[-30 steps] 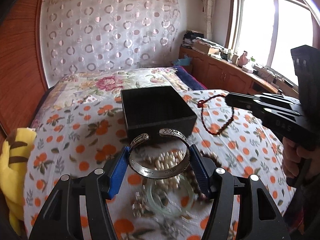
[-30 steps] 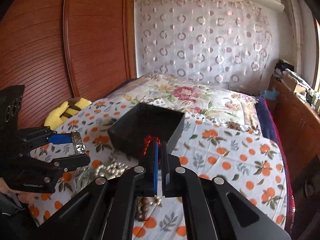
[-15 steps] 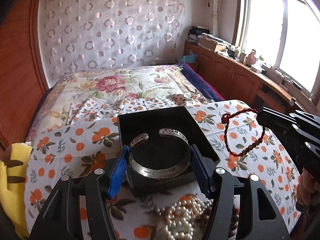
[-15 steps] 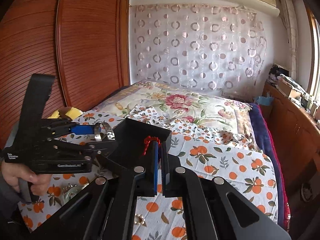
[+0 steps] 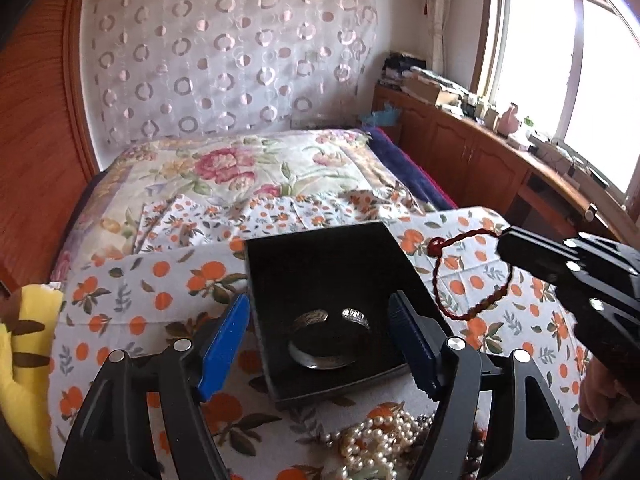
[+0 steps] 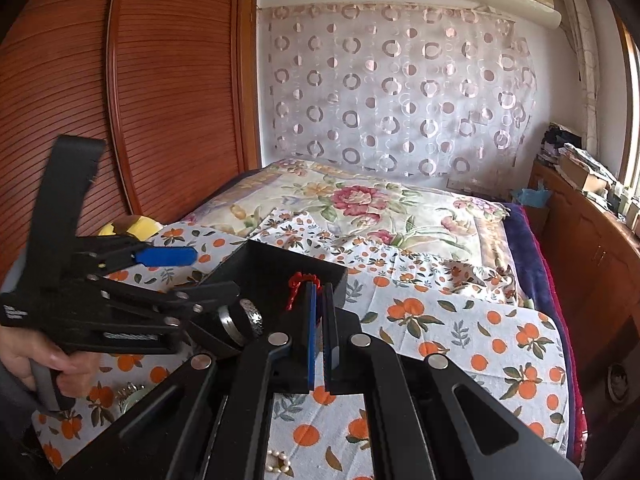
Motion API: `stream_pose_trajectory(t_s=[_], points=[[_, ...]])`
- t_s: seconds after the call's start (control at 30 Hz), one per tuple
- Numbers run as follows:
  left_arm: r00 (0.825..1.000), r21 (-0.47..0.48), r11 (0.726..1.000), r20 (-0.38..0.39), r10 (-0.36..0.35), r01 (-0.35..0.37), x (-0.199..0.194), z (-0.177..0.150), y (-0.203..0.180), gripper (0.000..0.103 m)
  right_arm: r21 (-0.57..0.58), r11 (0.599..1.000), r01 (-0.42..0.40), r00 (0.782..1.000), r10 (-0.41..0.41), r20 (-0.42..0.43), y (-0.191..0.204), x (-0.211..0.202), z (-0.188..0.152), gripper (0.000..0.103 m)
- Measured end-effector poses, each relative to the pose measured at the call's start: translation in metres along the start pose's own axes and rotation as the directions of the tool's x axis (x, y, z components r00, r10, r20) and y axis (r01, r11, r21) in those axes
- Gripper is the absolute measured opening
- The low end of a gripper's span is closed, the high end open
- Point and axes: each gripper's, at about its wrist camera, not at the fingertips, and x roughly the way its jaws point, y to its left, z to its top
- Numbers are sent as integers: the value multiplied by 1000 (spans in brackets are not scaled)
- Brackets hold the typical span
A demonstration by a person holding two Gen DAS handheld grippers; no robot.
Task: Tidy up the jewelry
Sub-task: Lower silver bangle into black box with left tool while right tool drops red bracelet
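The bed (image 5: 120, 280) carries a black box (image 5: 280, 264), pearl strands (image 5: 380, 436) and a yellow plush (image 5: 24, 344).

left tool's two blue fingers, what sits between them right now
In the left wrist view, the silver cuff bracelet lies loose in the black box, between the open left tool's blue fingers, touching neither.

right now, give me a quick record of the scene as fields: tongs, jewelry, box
left tongs: open, above the box, holding nothing
right tongs: shut on the red cord bracelet
silver cuff bracelet: lying inside the black box
black box: open, on the orange-print cloth
pearl strands: heaped on the cloth in front of the box
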Motion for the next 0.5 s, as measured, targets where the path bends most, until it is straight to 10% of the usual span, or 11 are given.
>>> stream_pose_trajectory(t_s=[0.5], points=[[999,-13,999,17,42,-42,-47,-47,30,71,9,998,-67,993,67,-96,25,55,-4,3]])
